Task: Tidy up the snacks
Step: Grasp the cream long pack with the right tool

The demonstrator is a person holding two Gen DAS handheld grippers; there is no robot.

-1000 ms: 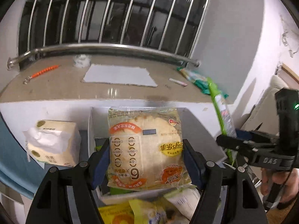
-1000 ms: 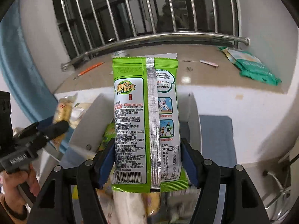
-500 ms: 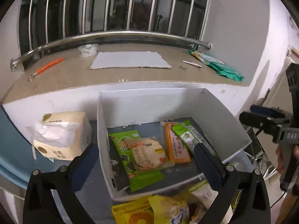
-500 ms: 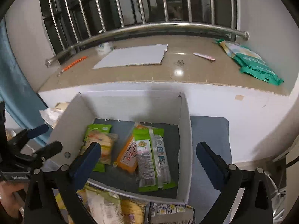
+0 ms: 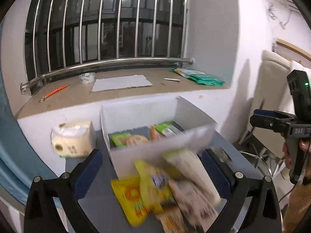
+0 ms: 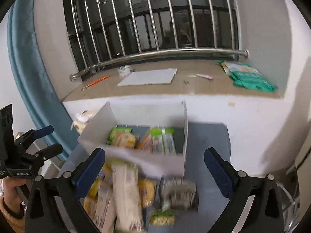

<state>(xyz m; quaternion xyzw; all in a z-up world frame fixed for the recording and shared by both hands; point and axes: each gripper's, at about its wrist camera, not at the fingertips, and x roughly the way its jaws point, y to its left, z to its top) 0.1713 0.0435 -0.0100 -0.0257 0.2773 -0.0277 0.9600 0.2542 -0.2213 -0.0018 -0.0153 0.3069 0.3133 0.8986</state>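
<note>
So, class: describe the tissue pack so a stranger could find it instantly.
Start at the white box below the window ledge. Just outside its left wall sits the tissue pack, cream and squarish, with white tissue poking from its top, unlike the flat, colourful snack packets.

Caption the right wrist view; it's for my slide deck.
Open right tongs poised over loose snack packets before a white box holding sorted snacks.
</note>
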